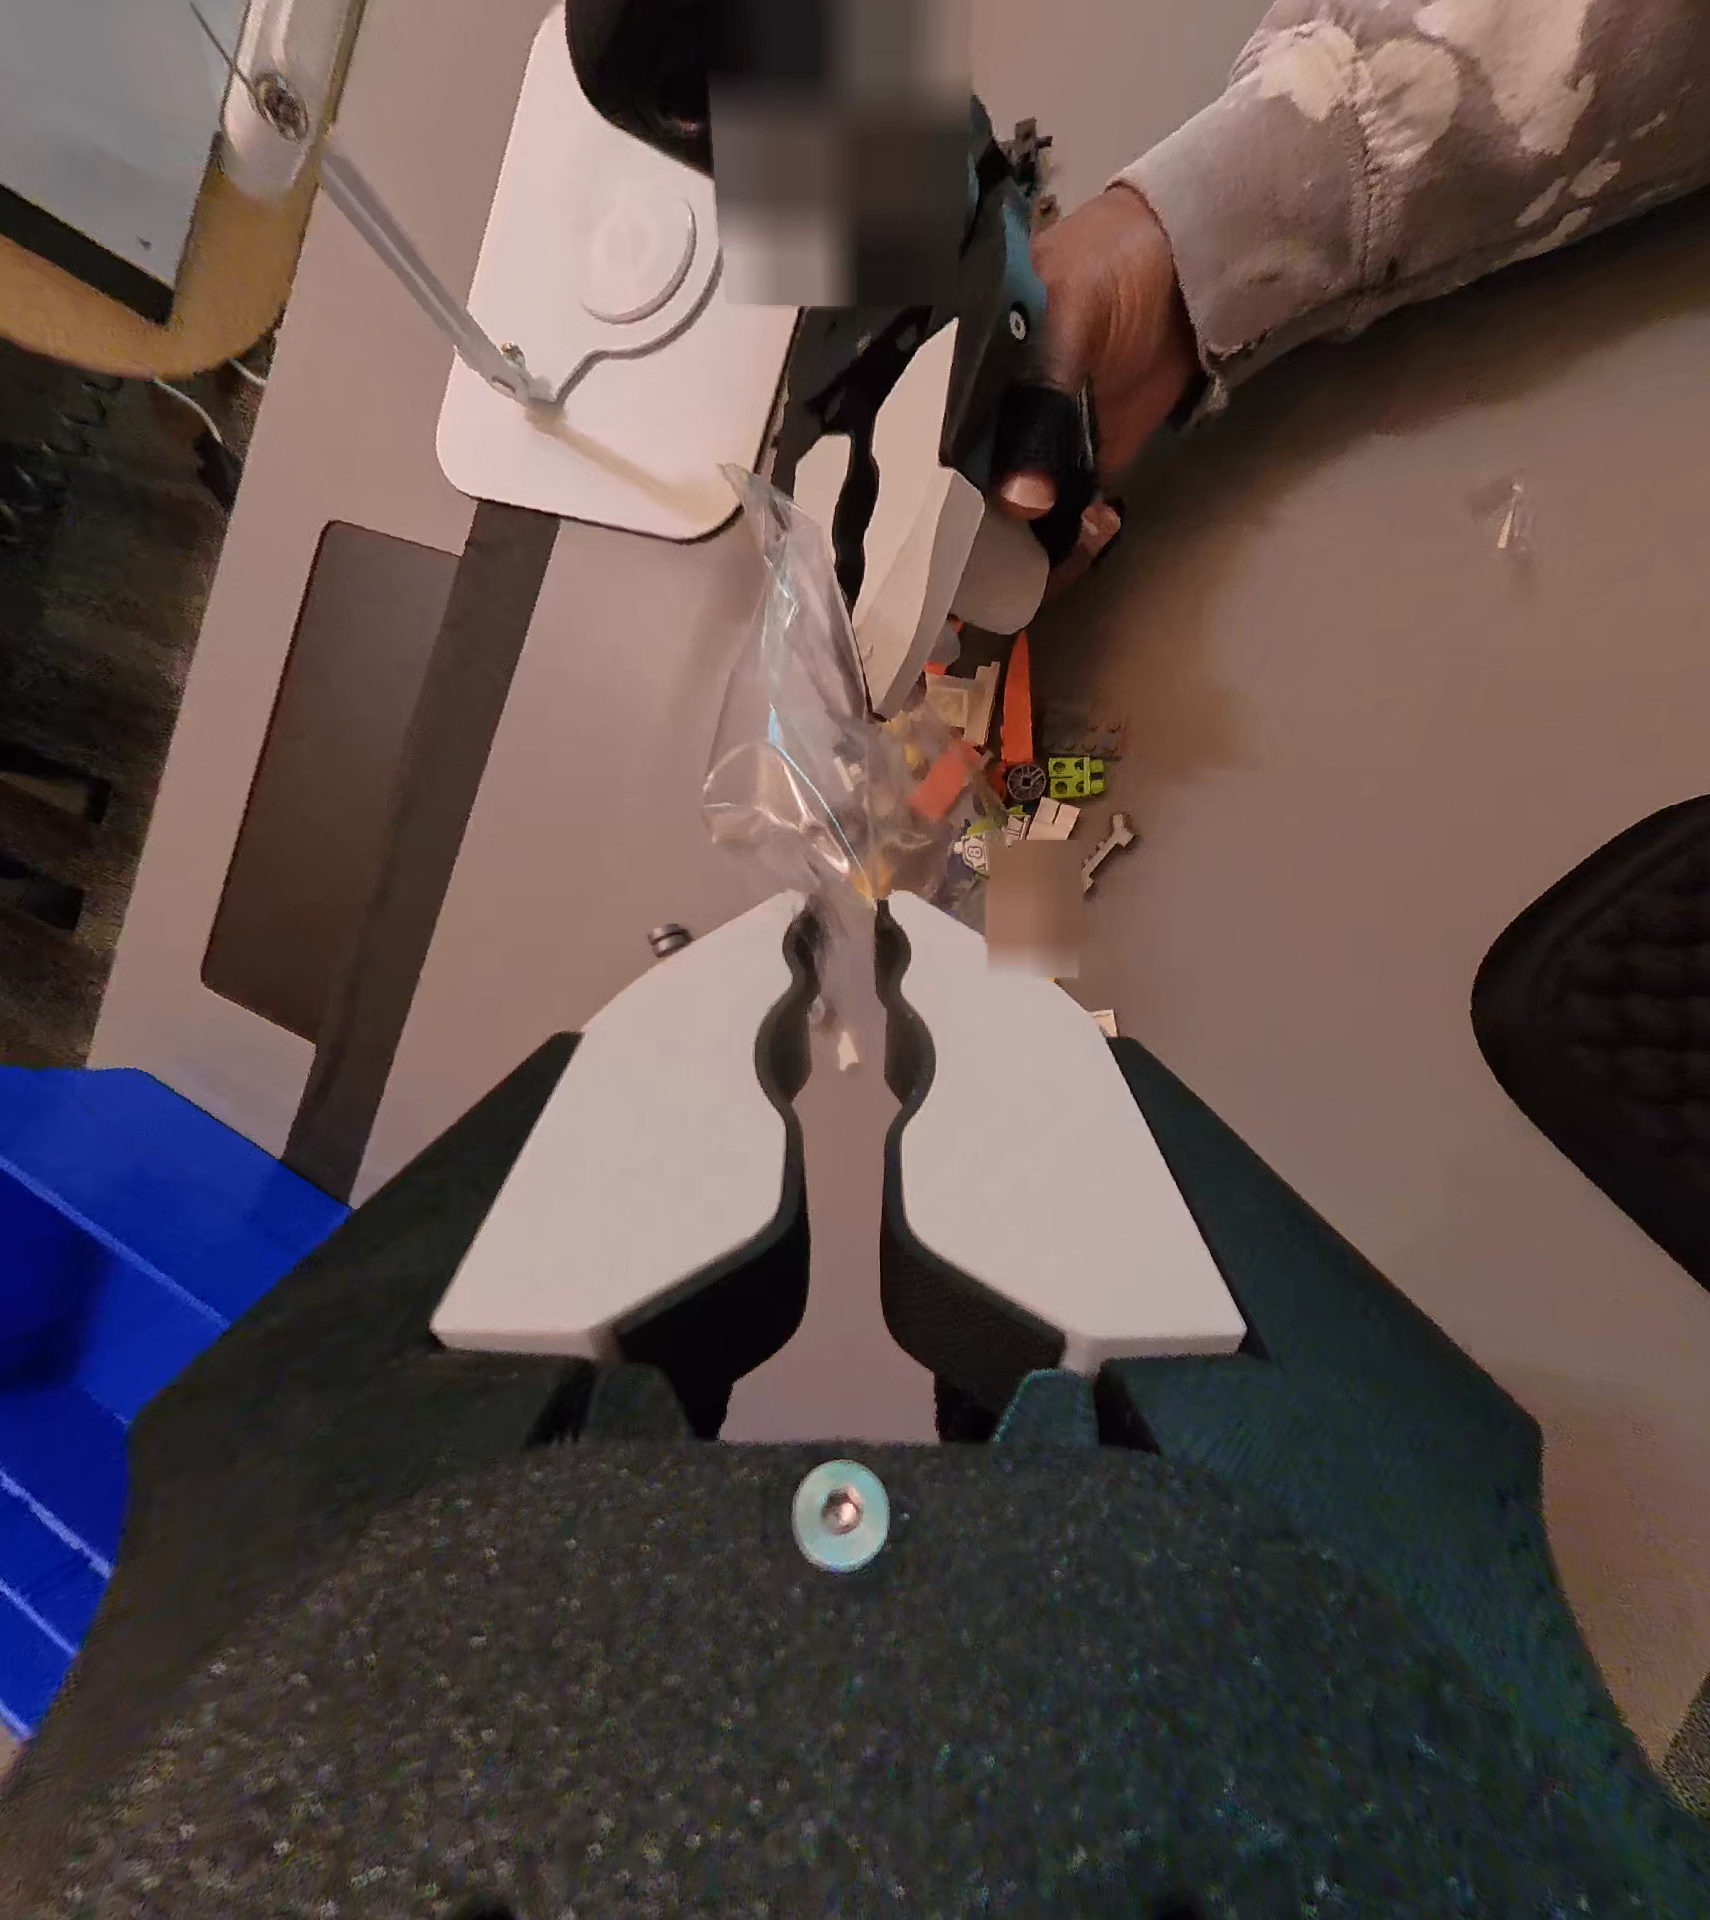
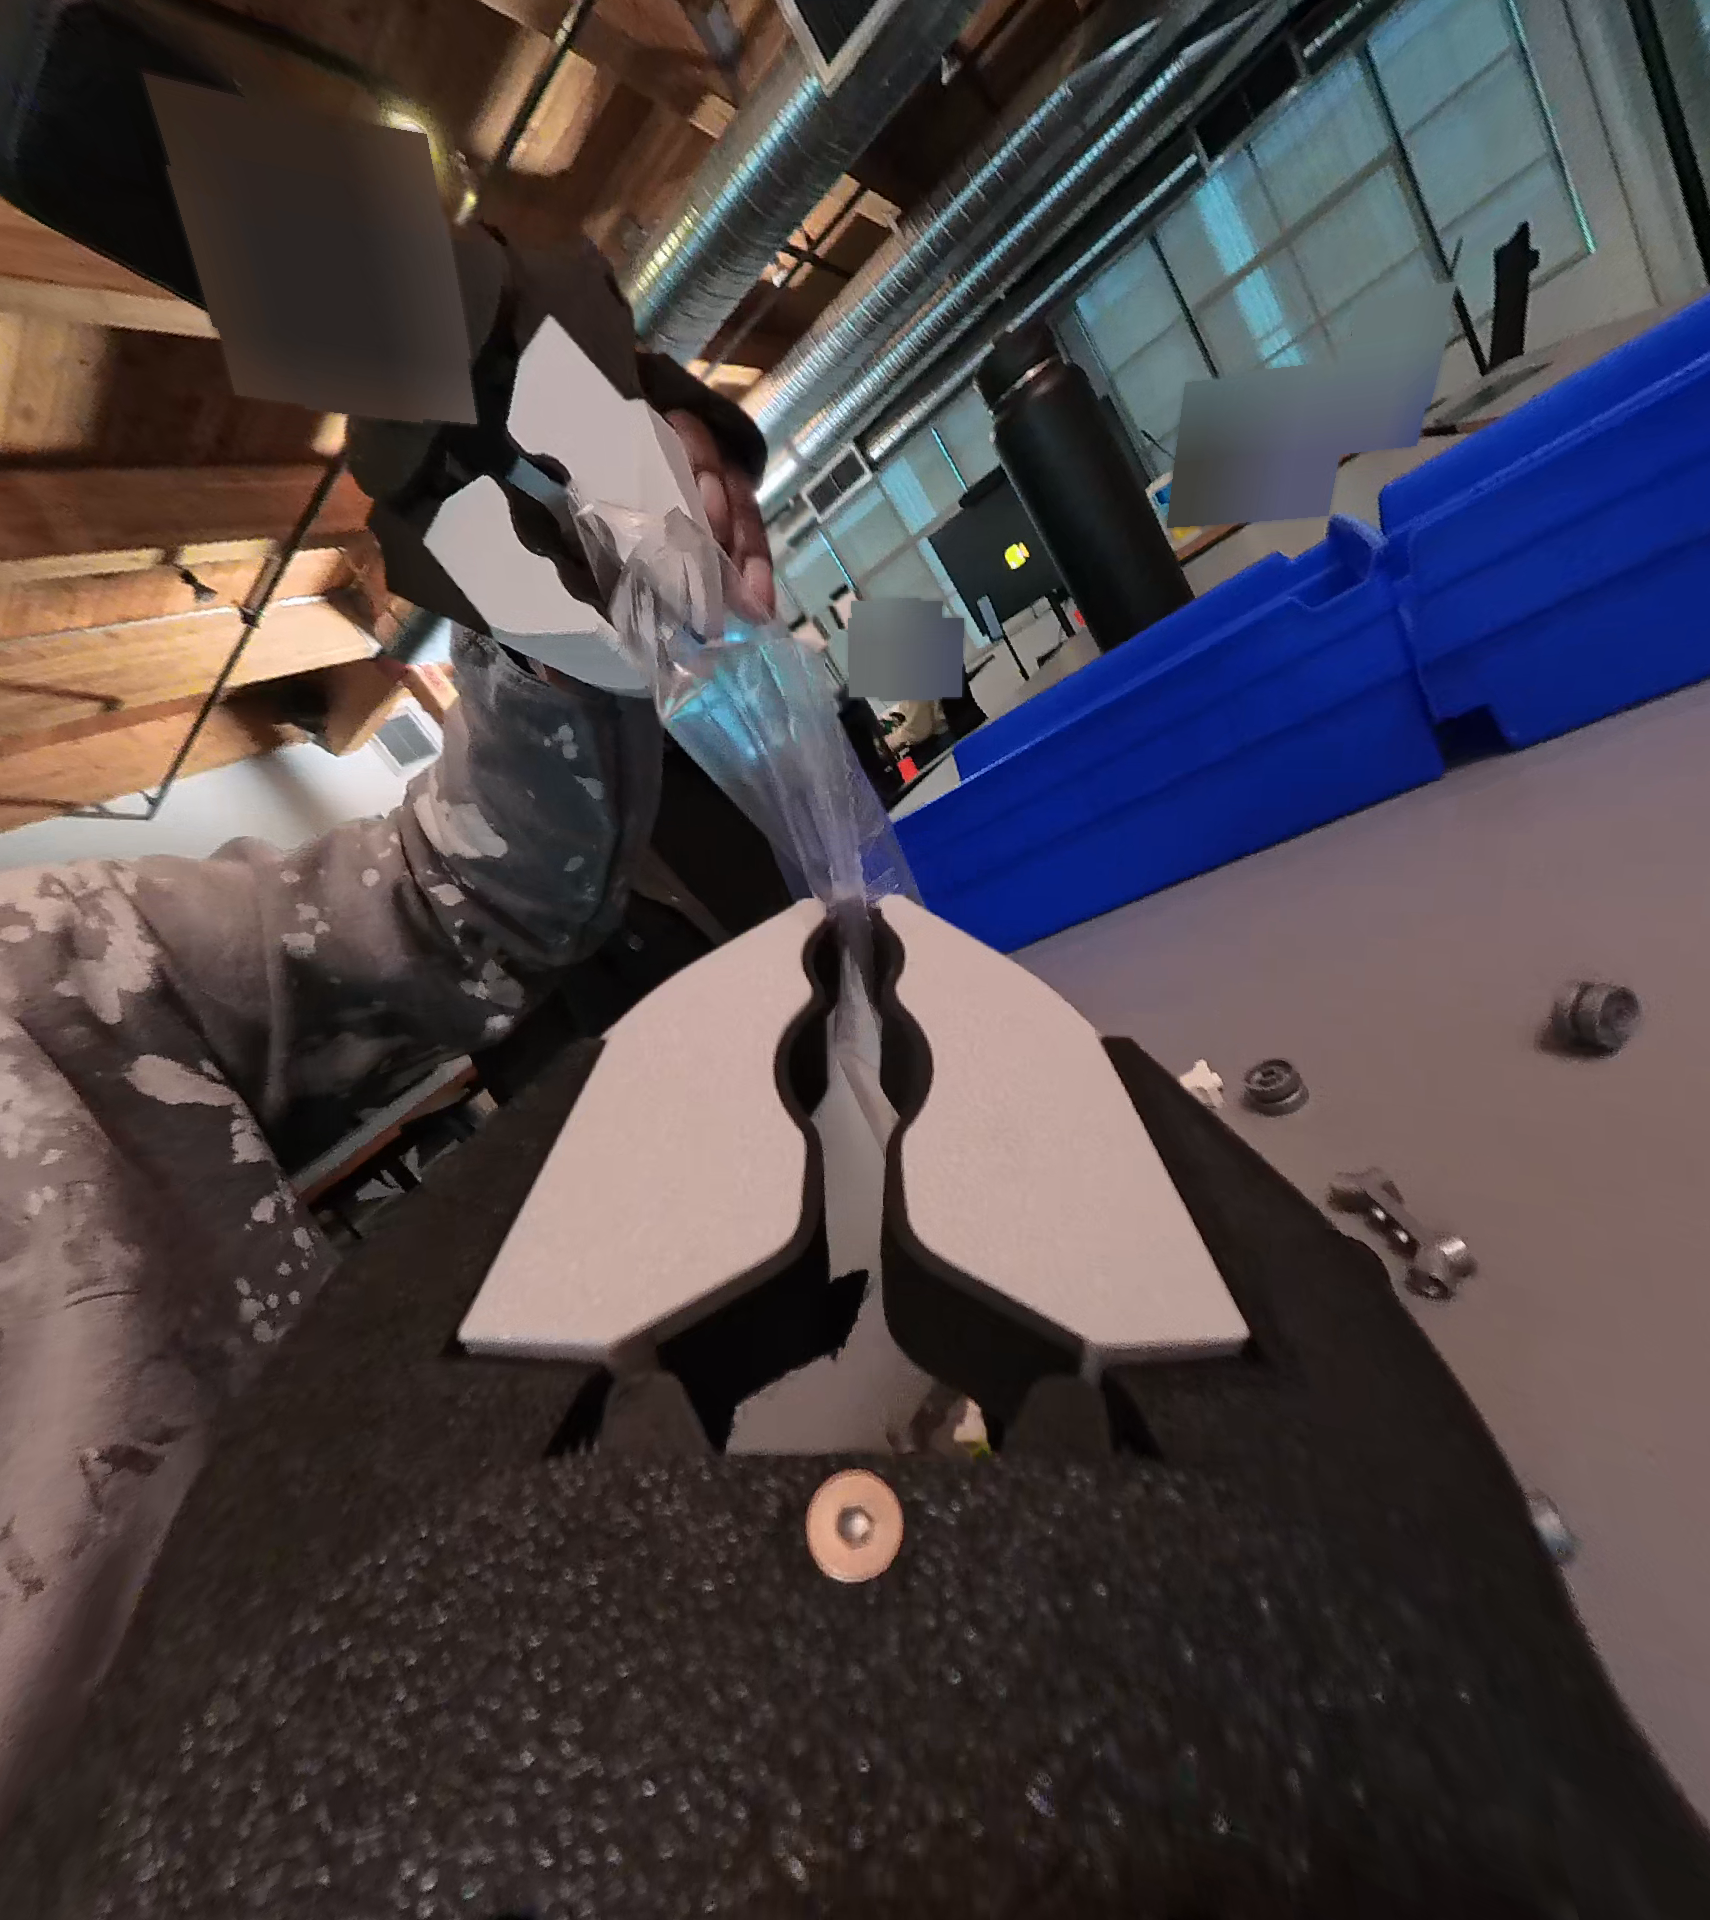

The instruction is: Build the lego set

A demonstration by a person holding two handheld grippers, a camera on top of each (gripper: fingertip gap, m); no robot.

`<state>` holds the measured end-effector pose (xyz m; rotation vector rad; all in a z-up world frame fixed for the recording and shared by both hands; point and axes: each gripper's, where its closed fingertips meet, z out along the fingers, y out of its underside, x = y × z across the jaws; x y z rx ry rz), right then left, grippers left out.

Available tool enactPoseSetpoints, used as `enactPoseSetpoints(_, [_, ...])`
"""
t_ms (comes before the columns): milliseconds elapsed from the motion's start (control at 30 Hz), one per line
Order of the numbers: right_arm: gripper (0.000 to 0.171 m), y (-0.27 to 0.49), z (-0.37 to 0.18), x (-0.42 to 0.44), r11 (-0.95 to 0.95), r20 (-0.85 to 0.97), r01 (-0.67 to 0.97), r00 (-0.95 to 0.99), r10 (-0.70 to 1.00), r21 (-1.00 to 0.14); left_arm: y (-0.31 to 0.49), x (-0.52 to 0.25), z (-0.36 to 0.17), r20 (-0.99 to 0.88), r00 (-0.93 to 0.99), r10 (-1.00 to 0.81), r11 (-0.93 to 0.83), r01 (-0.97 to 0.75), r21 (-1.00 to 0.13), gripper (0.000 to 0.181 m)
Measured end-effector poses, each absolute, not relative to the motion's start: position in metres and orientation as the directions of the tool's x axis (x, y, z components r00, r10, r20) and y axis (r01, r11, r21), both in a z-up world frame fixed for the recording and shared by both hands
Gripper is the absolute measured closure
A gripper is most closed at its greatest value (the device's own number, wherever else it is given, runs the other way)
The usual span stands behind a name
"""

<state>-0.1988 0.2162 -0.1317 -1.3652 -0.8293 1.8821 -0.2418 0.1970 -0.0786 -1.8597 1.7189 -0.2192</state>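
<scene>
Clear bag stretched between both grippers, each one's jaws apparently pinching an end.

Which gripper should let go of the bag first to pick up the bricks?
Probably the right gripper. Both grippers pinch the clear bag, but in the left view the right one sits just beside the brick pile, while the left gripper is farther back.

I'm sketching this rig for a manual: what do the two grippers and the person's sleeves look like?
Both the left gripper and right gripper have flat light-grey fingers with wavy black inner edges, on speckled black bodies with a central washered screw. The sleeve is grey with bleach-like pale blotches.
</scene>
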Motion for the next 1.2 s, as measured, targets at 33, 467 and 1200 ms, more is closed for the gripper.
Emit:
enactPoseSetpoints(33, [0.167, 0.216, -0.129, -0.198, -0.582, -0.538, -0.157, -0.248, 0.805, -0.798, 0.196, -0.239, -0.075, -0.269, 0.145, -0.952, 0.016, -0.856, -0.517, 0.172])
enactPoseSetpoints(467, [0.165, 0.211, -0.118, -0.19, -0.575, -0.515, -0.191, -0.287, 0.808, -0.796, 0.192, -0.228, -0.061, -0.287, 0.125, -0.95, 0.042, -0.858, -0.512, 0.173])
enactPoseSetpoints(1200, [0.171, 0.207, -0.126, -0.187, -0.288, -0.321, 0.374, -0.029, 0.946, -0.881, 0.167, -0.3, -0.11, -0.196, 0.392, -0.899, -0.118, -0.647, -0.753, 0.159])
